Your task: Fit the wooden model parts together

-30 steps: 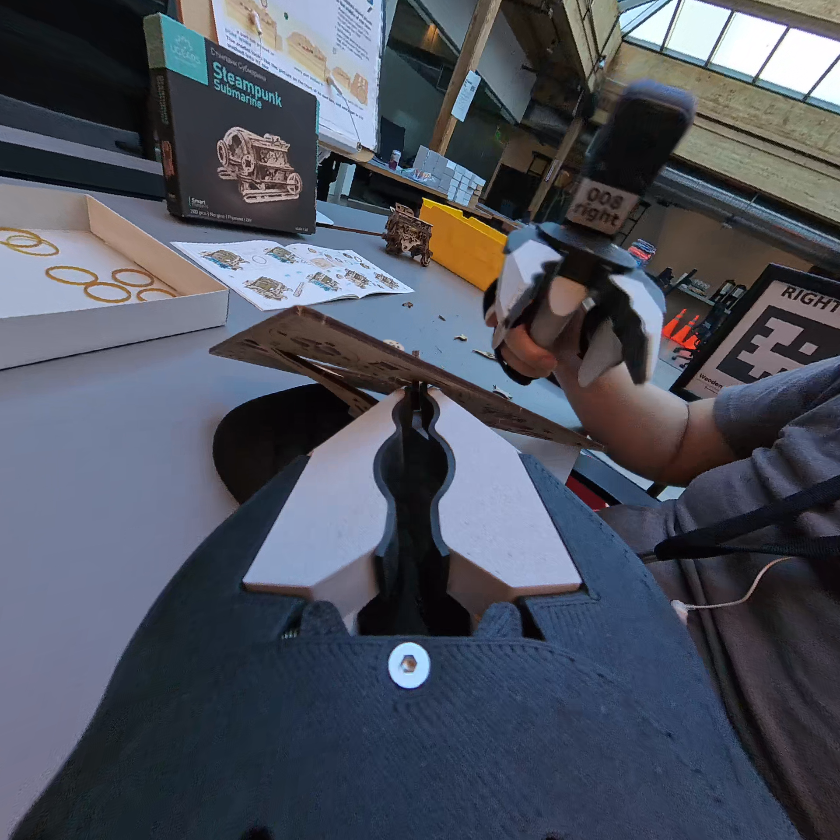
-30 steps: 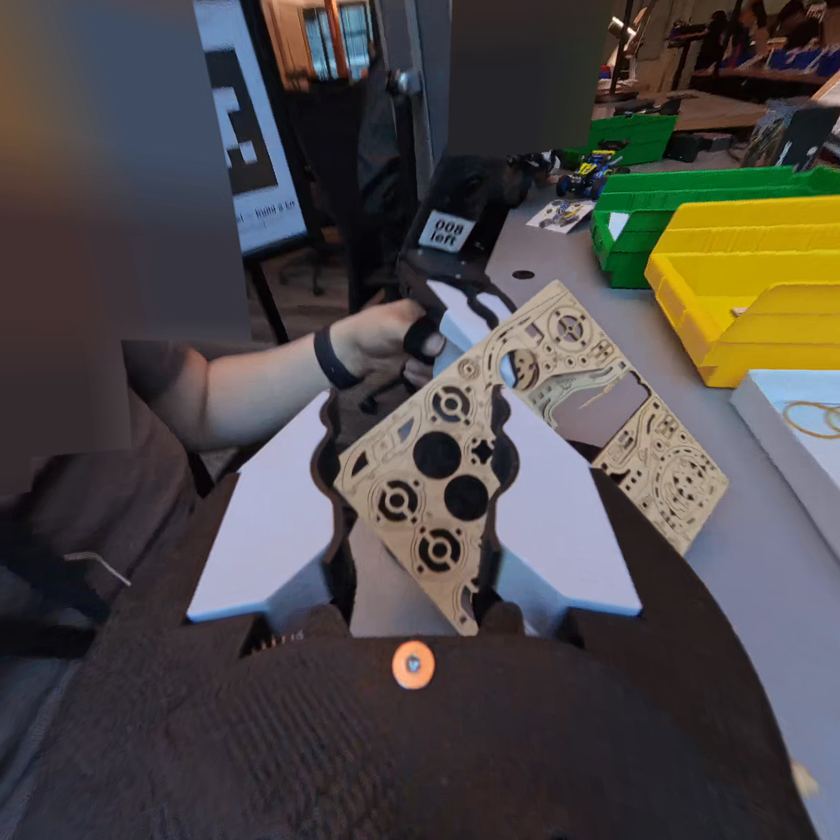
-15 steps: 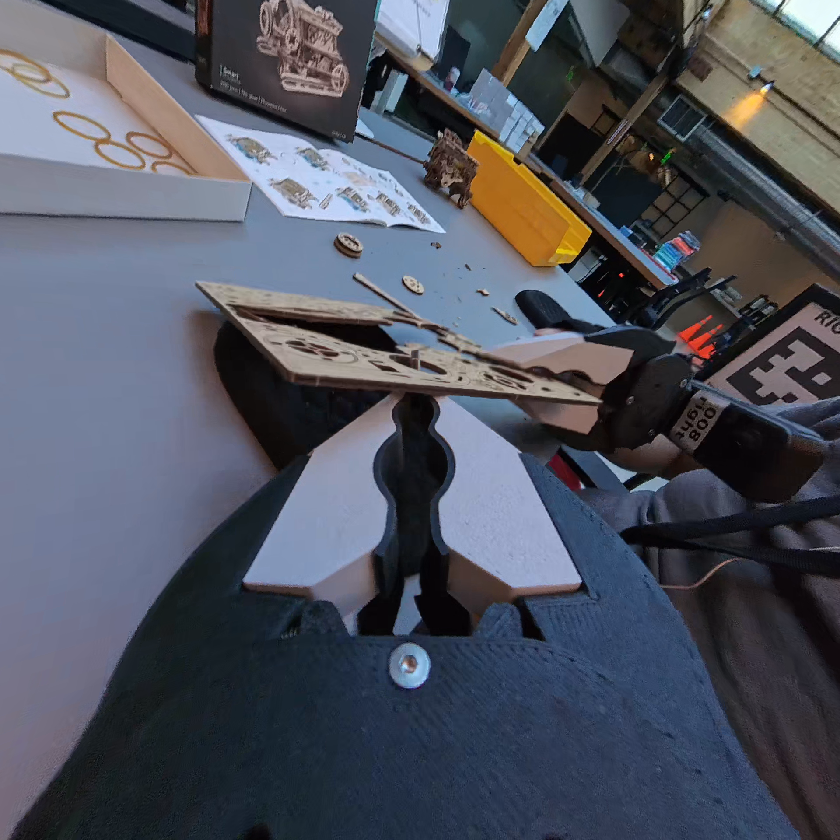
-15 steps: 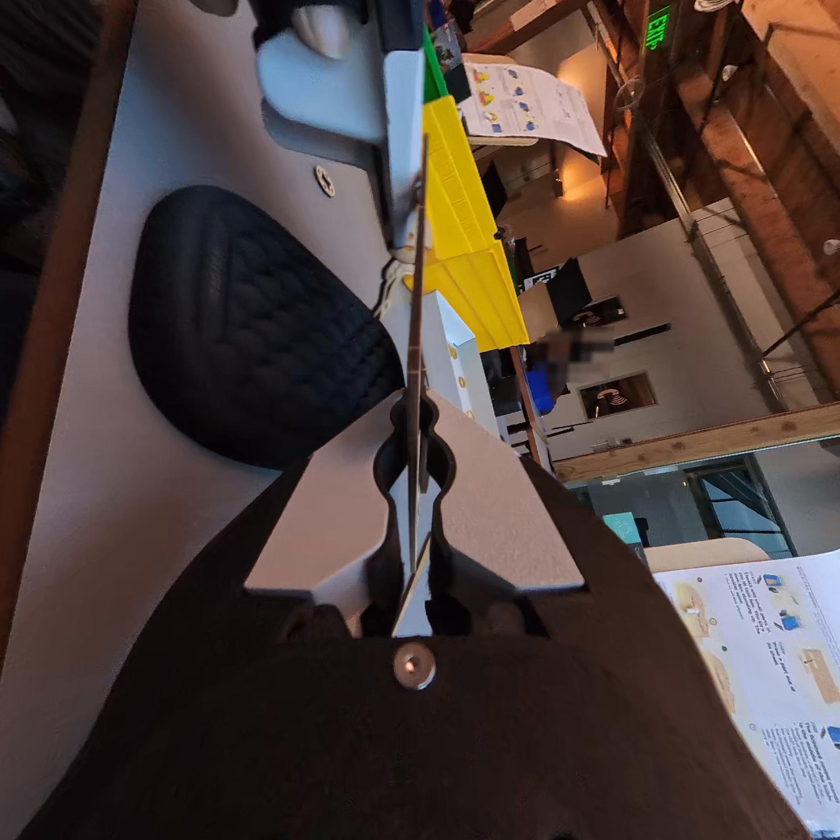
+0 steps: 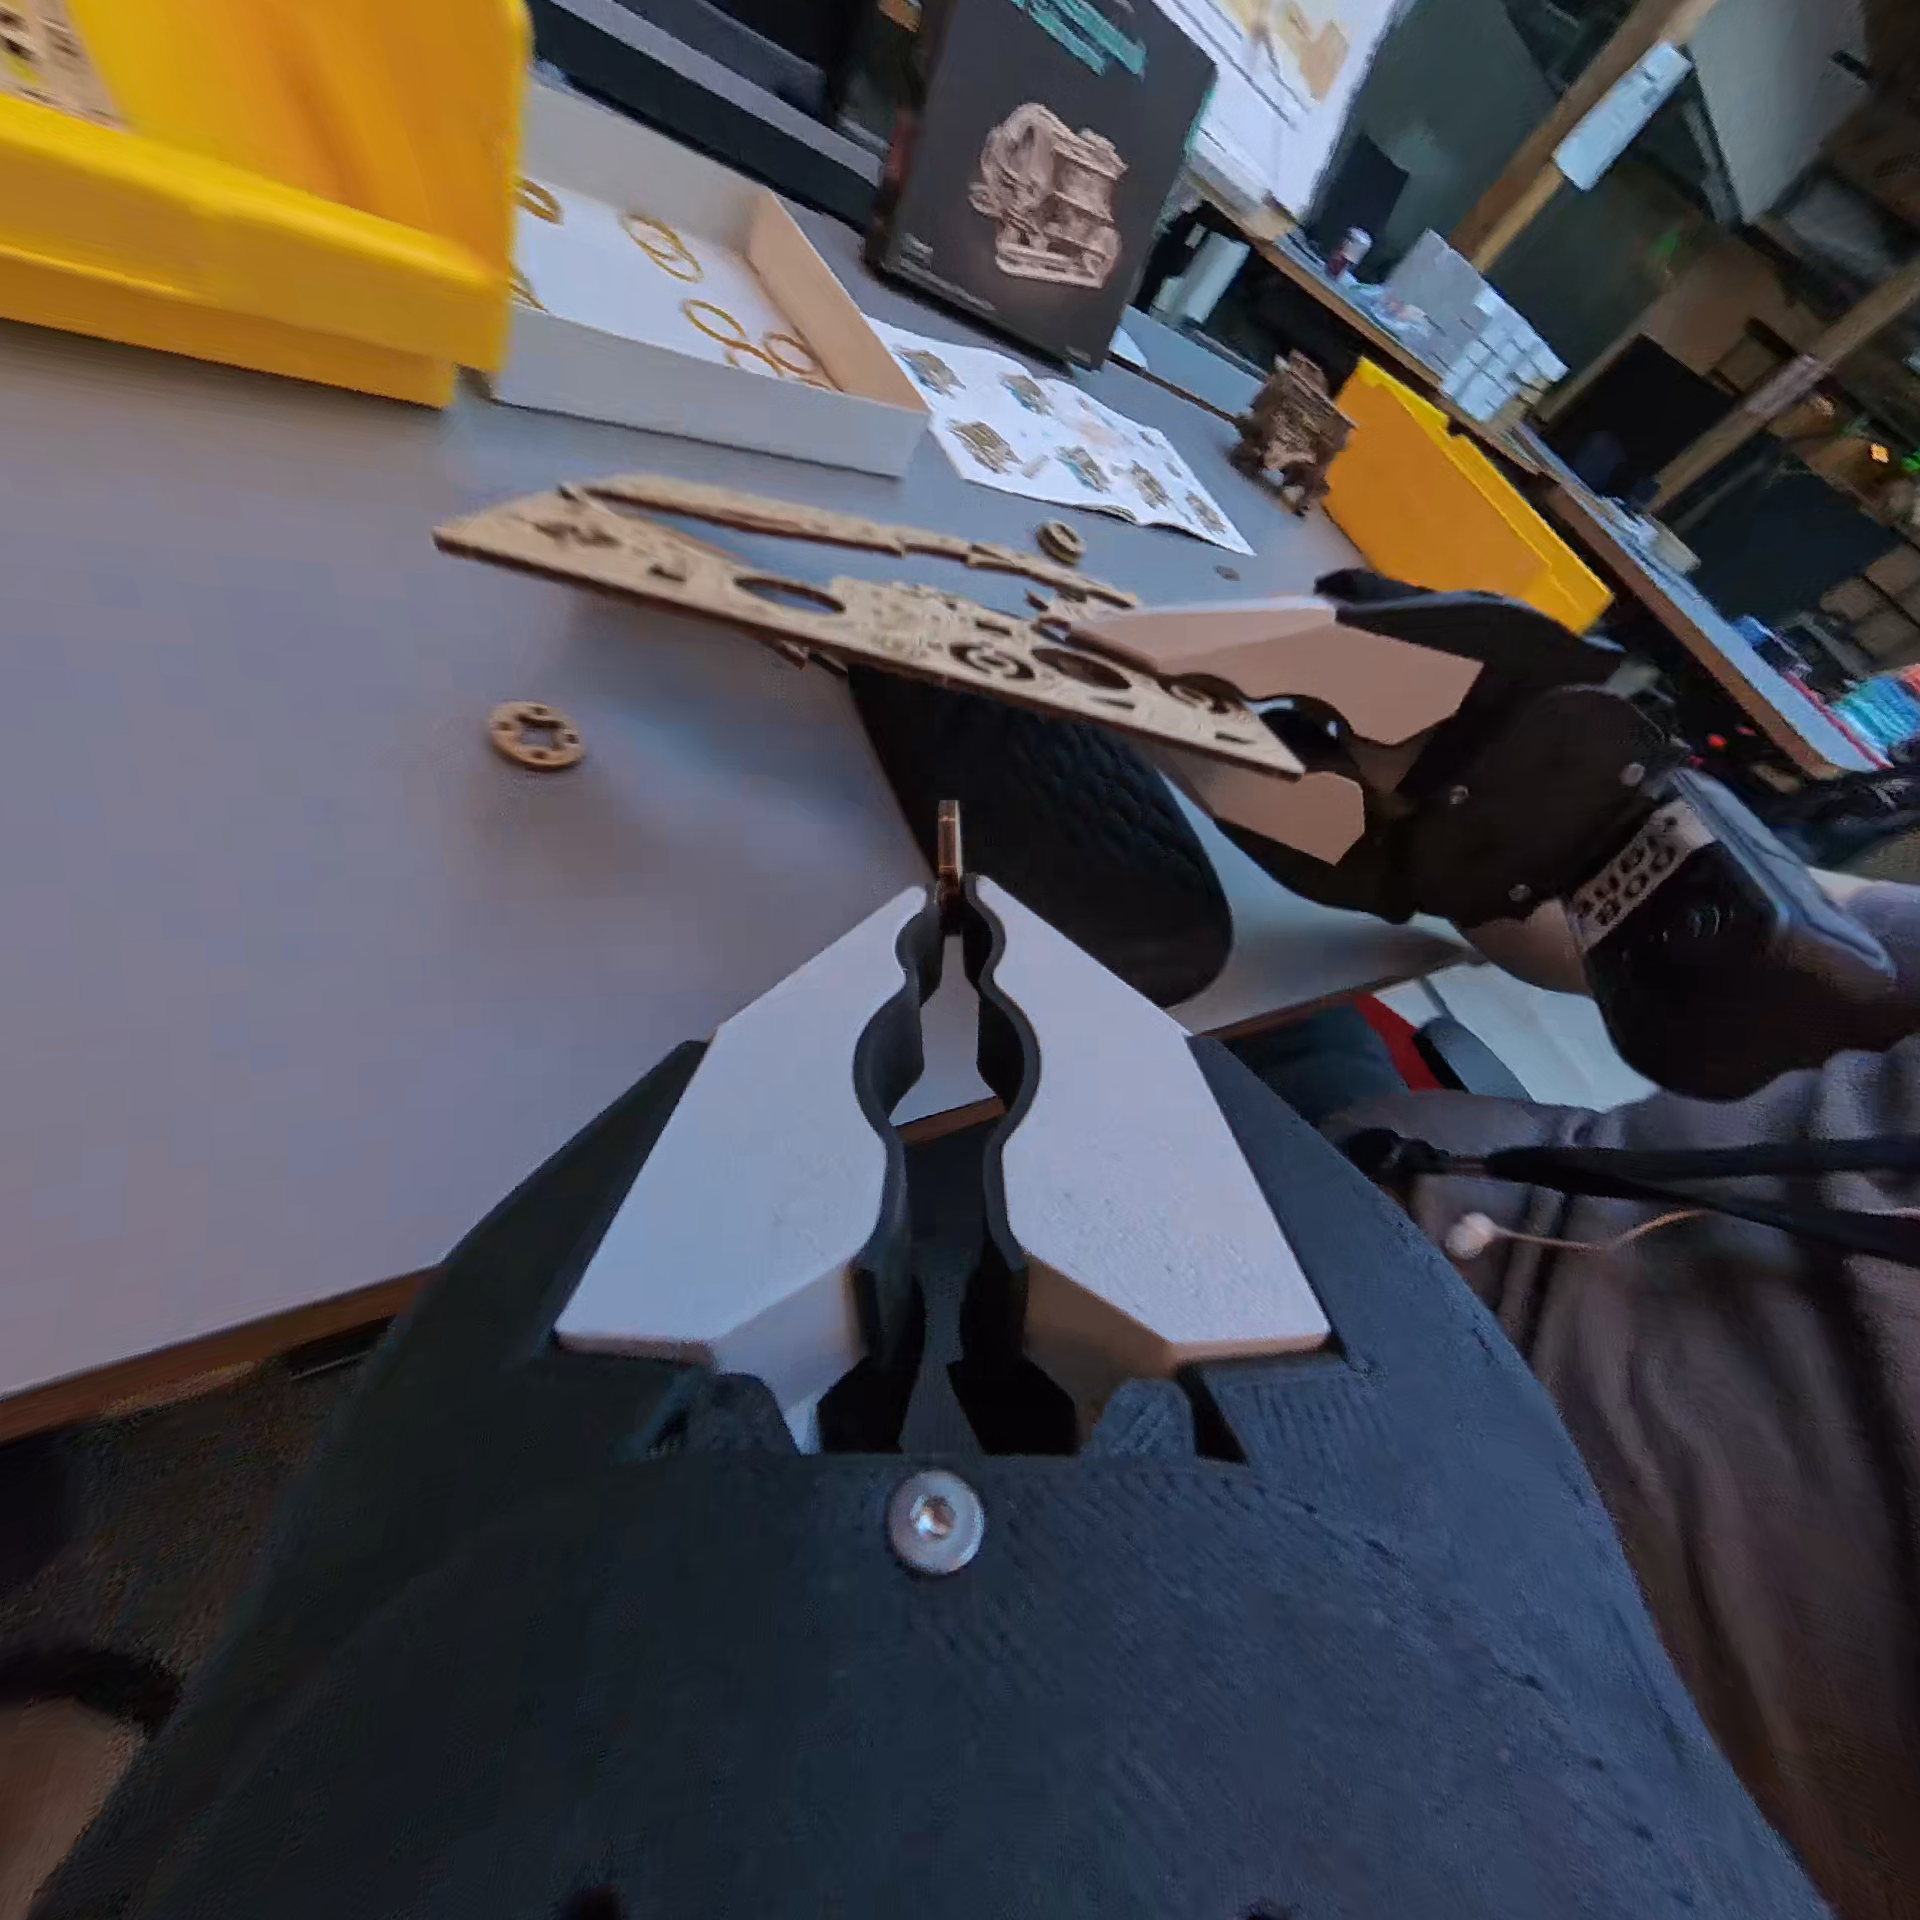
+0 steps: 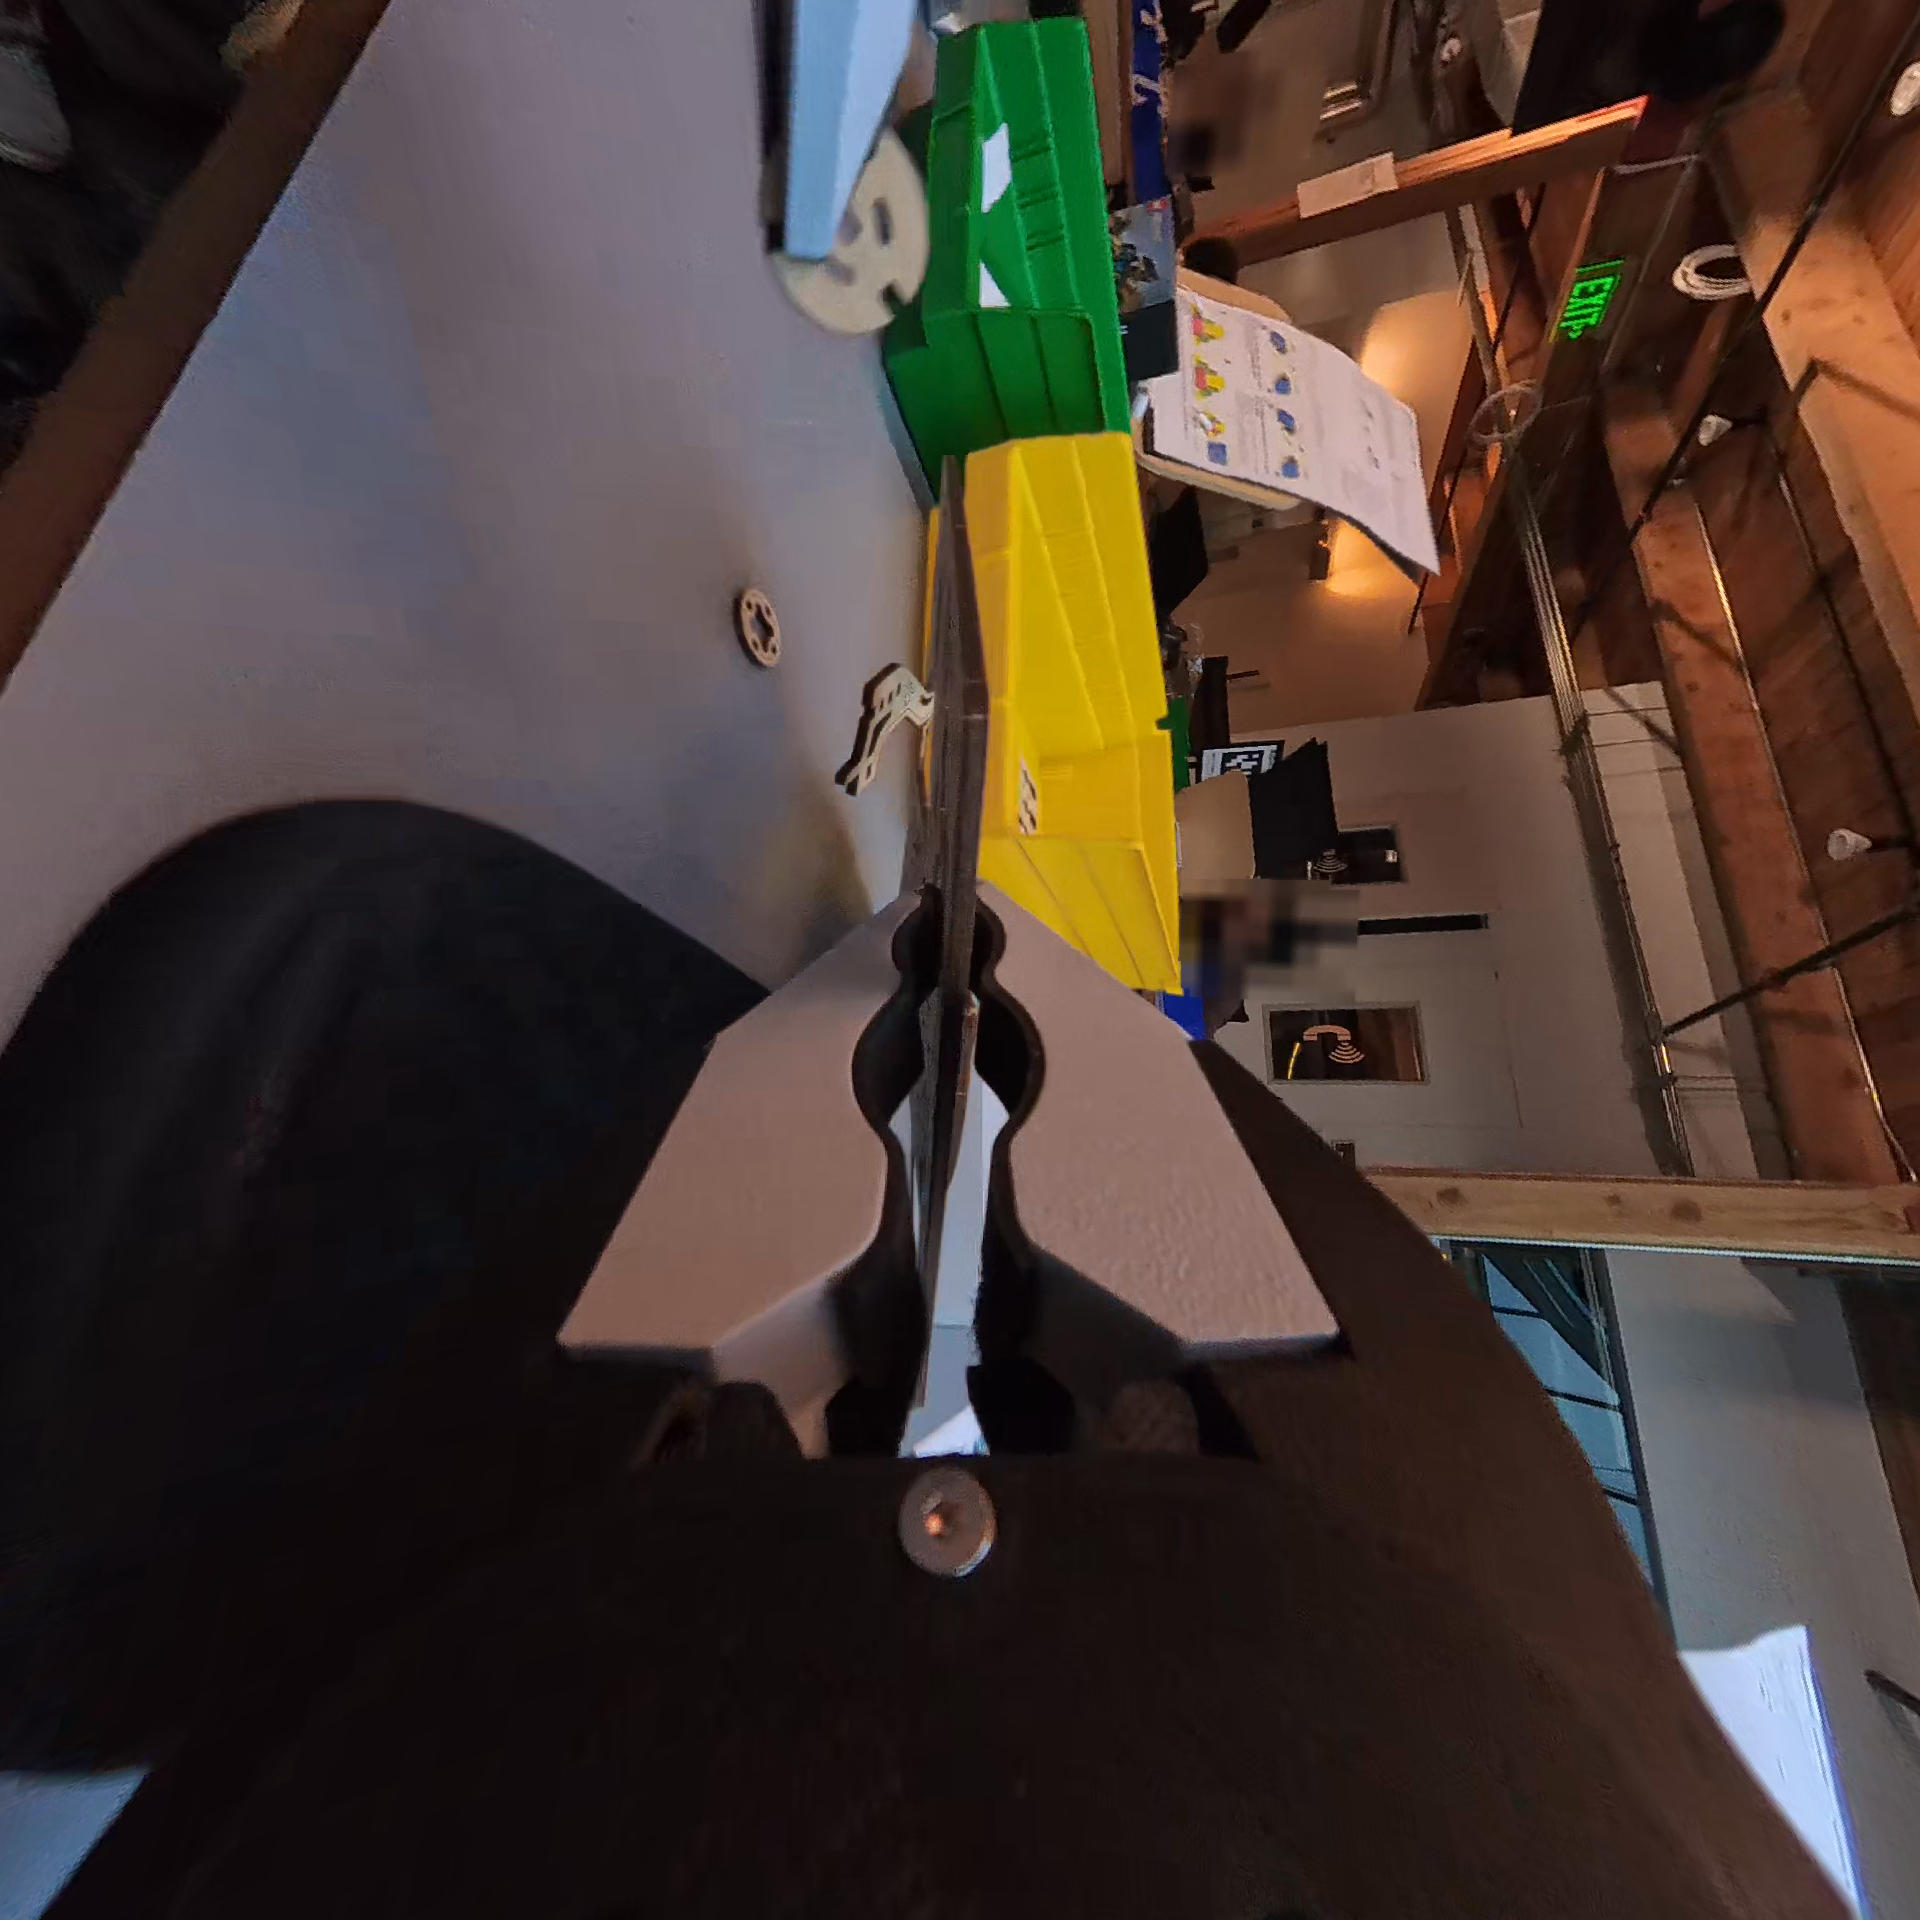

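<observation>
My left gripper [image 5: 948, 896] is shut on a small round wooden piece [image 5: 948, 847], seen edge-on and standing up from its tips. The piece hangs just below the laser-cut wooden sheet [image 5: 831, 613] and apart from it. My right gripper [image 6: 951, 906] is shut on that sheet [image 6: 951, 727], edge-on in its own view. In the left wrist view the right gripper [image 5: 1283, 717] reaches in from the right and holds the sheet nearly flat above the table. The held round piece also shows in the right wrist view [image 6: 862, 249], in the left gripper's fingers [image 6: 831, 114].
A loose wooden gear [image 5: 535, 736] and a smaller disc [image 5: 1062, 540] lie on the grey table [image 5: 260, 883]. A black pad [image 5: 1039, 842] sits under the sheet. Behind are a white tray with rings [image 5: 707, 312], yellow bins [image 5: 260, 208], a leaflet [image 5: 1070, 457], a black box [image 5: 1039, 177] and a green bin [image 6: 1018, 260]. The tips of one gripper are about 9 cm away from the tips of the other.
My left gripper has dropped away from the sheet with a small piece in its tips. The right gripper turned onto its side and now holds the sheet alone, nearly flat.
</observation>
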The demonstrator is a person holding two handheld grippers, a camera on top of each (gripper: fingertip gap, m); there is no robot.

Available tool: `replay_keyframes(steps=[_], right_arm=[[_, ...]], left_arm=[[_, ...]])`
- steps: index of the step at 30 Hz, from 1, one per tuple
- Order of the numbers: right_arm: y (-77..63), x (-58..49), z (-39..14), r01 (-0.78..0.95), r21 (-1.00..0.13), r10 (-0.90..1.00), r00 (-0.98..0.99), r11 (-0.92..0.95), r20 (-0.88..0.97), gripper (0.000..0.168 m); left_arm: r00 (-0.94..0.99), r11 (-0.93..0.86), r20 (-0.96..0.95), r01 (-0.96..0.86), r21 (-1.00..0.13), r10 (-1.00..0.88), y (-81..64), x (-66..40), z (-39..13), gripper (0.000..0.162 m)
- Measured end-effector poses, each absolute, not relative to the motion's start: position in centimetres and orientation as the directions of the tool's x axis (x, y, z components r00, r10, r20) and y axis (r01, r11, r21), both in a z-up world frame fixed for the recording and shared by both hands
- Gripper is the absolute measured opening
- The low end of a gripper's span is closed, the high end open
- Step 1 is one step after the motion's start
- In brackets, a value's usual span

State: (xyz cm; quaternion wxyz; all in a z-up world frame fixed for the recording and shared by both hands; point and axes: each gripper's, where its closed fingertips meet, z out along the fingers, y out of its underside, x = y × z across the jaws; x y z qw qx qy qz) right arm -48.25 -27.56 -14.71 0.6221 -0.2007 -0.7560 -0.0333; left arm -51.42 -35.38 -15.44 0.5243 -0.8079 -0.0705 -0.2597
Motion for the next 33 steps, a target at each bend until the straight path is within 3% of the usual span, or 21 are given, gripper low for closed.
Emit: replay_keyframes(steps=[8,16,22,33], right_arm=[[-31.4,-54.7,-18.6,0.451,-0.156,0.302,-0.272,0.878,0.914,0.001],[-33.4,-58.0,-21.1,0.51,-0.194,0.39,-0.312,0.838,0.866,0.014],[-35.5,-57.6,-21.8,0.457,-0.236,0.42,-0.356,0.858,0.835,0.02],[-35.8,-58.3,-21.7,0.51,-0.541,0.742,-0.404,0.669,0.535,0.042]], left_arm=[[0.906,-0.308,0.416,0.418,-0.855,0.075,-40.4,-58.0,-13.2,0.001],[0.9,-0.257,0.418,0.436,-0.863,0.125,-42.2,-59.8,-13.6,0.0],[0.878,-0.236,0.463,0.478,-0.846,0.117,-42.0,-60.6,-15.0,0.001],[0.86,-0.125,0.51,0.509,-0.852,0.03,-38.3,-61.0,-15.9,0.001]])
